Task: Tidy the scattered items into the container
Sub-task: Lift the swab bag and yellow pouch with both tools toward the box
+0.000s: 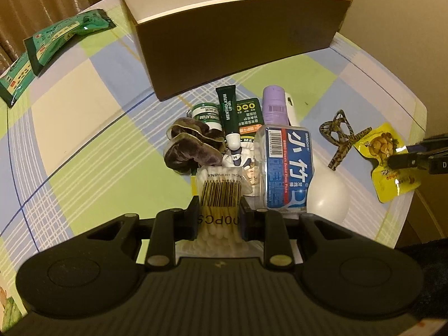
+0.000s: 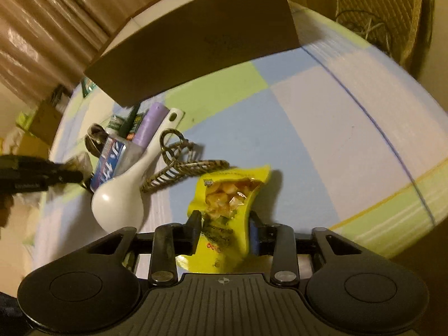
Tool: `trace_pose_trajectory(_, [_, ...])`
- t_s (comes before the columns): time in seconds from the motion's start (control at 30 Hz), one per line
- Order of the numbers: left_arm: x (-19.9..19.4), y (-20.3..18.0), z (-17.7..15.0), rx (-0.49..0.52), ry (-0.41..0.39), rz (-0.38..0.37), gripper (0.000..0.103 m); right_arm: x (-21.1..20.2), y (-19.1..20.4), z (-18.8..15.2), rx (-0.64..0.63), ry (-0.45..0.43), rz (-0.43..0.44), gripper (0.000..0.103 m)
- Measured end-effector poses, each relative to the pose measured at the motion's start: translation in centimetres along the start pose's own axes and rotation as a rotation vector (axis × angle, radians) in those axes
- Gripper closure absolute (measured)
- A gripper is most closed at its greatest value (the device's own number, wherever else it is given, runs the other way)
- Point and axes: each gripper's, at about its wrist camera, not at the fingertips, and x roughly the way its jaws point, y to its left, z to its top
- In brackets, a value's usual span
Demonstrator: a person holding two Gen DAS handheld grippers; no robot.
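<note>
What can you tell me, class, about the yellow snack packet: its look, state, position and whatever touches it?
The yellow snack packet is a glossy foil-like pouch with a clear window showing orange-yellow pieces and red print near one end. It looks sealed and slightly crumpled, lying flat on the checked tablecloth beside the patterned hair claw. The right gripper has its fingers on either side of the packet's narrow middle, pinching it.

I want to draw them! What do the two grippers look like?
Both look alike. The left gripper and right gripper are matte black plastic: a ribbed middle plate, a round bulge on each side, silver screws, and two flat, blocky black fingers.
</note>
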Motion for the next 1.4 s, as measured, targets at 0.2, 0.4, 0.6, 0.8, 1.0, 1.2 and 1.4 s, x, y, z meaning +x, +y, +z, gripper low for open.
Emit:
trace_pose_trajectory(0.2, [-0.1,0.0,-0.1,-0.027,0.000,0.015,0.081,0.8,3.0,0.0,-0.219,0.010,-0.089,0.077])
trace_pose_trajectory(0.4, [-0.3,0.0,-0.4,-0.057,-0.007,0.021,0.081,0.3,4.8,-0.2,-0.317,0.000,-0.127,0.084])
trace_pose_trajectory(0.6, [-0.8,0.0,-0.6,-0.084,-0.014,0.037,0.081,-1.1,4.7,0.6,-0.310,-0.020,-0.153,0.086])
trace_pose_trajectory(0.8, [-1.8,-0.2,-0.8,-0.094,-0.034,0.041,0.081,-3.0,4.8,1.6,-0.299,-0.064,-0.157,0.086])
trace_pose_trajectory(1.0, [-3.3,-0.7,0.0,-0.092,-0.069,0.046,0.082,-4.6,4.8,3.2,-0.292,-0.110,-0.135,0.086])
trace_pose_trajectory(1.2, [-4.2,-1.0,1.6,-0.087,-0.109,0.067,0.082,-4.9,4.7,5.2,-0.313,-0.122,-0.114,0.086])
trace_pose_trajectory(1.4, [-4.7,-1.1,3.6,-0.093,-0.149,0.082,0.082,-5.3,4.8,7.7,-0.346,-0.143,-0.077,0.086])
